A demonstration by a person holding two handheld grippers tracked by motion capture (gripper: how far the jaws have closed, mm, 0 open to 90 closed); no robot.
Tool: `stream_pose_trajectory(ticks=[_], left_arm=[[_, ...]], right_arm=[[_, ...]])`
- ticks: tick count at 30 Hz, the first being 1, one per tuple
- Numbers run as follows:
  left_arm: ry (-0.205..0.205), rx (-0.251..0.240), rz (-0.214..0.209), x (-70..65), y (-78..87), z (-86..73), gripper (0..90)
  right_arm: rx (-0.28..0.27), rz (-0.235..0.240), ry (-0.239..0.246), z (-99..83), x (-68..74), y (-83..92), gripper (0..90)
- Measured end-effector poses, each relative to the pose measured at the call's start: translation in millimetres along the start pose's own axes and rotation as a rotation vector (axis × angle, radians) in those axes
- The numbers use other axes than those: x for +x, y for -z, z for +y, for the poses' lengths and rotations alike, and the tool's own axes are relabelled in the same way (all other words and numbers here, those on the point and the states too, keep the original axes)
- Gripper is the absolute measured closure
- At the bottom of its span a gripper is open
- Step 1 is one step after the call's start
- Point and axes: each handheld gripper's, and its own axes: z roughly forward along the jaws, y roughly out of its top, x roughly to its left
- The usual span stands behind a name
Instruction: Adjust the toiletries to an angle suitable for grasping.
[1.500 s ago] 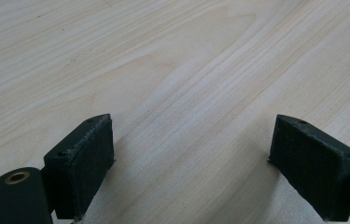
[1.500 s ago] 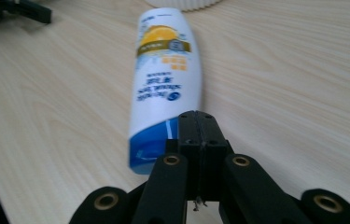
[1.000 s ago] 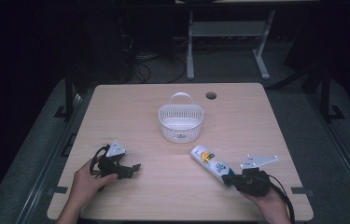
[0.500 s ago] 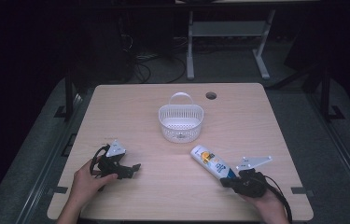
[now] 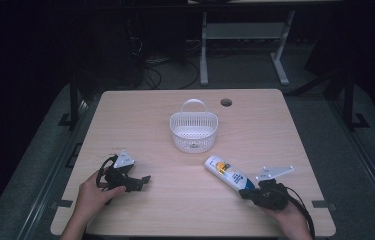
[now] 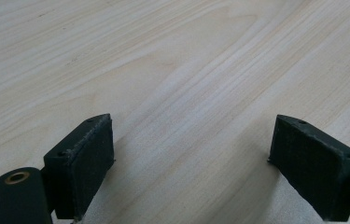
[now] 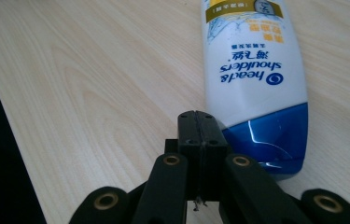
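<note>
Two claws rested low: the right claw (image 7: 198, 122), pressed together empty beside the shampoo bottle's (image 5: 229, 173) blue cap near the desk's (image 5: 140, 110) front-right corner, risked nudging it off; the left claw (image 6: 191, 158) stood spread near the front-left corner.

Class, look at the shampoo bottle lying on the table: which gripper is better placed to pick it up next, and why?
Right. The right gripper, jaws shut, sits at the shampoo bottle's blue end; the left gripper, open, rests far across the table.
</note>
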Motion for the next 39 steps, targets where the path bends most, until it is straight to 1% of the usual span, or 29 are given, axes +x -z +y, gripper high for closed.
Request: stream_pose_trajectory(ticks=[5, 6, 7, 10, 12, 14, 18, 27, 31, 36, 38, 39], left_arm=[[0.0, 0.0, 0.0, 0.0, 0.0, 0.0, 13.3], [0.0, 0.0, 0.0, 0.0, 0.0, 0.0, 13.3], [0.0, 0.0, 0.0, 0.0, 0.0, 0.0, 13.3], [0.0, 0.0, 0.0, 0.0, 0.0, 0.0, 13.3], [0.0, 0.0, 0.0, 0.0, 0.0, 0.0, 13.3], [0.0, 0.0, 0.0, 0.0, 0.0, 0.0, 13.3], [0.0, 0.0, 0.0, 0.0, 0.0, 0.0, 13.3], [0.0, 0.0, 0.0, 0.0, 0.0, 0.0, 13.3], [0.0, 0.0, 0.0, 0.0, 0.0, 0.0, 13.3], [-0.001, 0.001, 0.0, 0.0, 0.0, 0.0, 13.3], [0.0, 0.0, 0.0, 0.0, 0.0, 0.0, 13.3], [0.0, 0.0, 0.0, 0.0, 0.0, 0.0, 13.3]], right_arm=[[-0.004, -0.019, -0.018, -1.6, -5.8, 3.0, 89.5], [-0.007, -0.024, -0.016, -2.3, -8.0, 3.9, 89.5], [-0.007, -0.025, -0.029, -2.6, -8.5, 4.8, 89.5], [-0.008, -0.035, -0.034, -3.3, -12.4, 6.2, 89.5], [-0.008, -0.039, -0.048, -3.5, -14.8, 7.0, 89.5], [-0.013, -0.042, -0.046, -4.0, -18.1, 7.1, 89.6], [-0.018, -0.059, -0.065, -3.6, -24.7, 8.6, 89.6], [-0.032, -0.096, -0.072, -2.4, -35.3, 11.1, 89.6], [-0.041, -0.109, -0.09, -2.4, -41.2, 11.7, 89.7], [-0.053, -0.134, -0.1, -3.6, -47.6, 14.1, 89.7], [-0.059, -0.137, -0.112, -3.3, -49.5, 15.4, 89.7], [-0.064, -0.142, -0.107, -2.4, -51.7, 15.3, 89.7]])
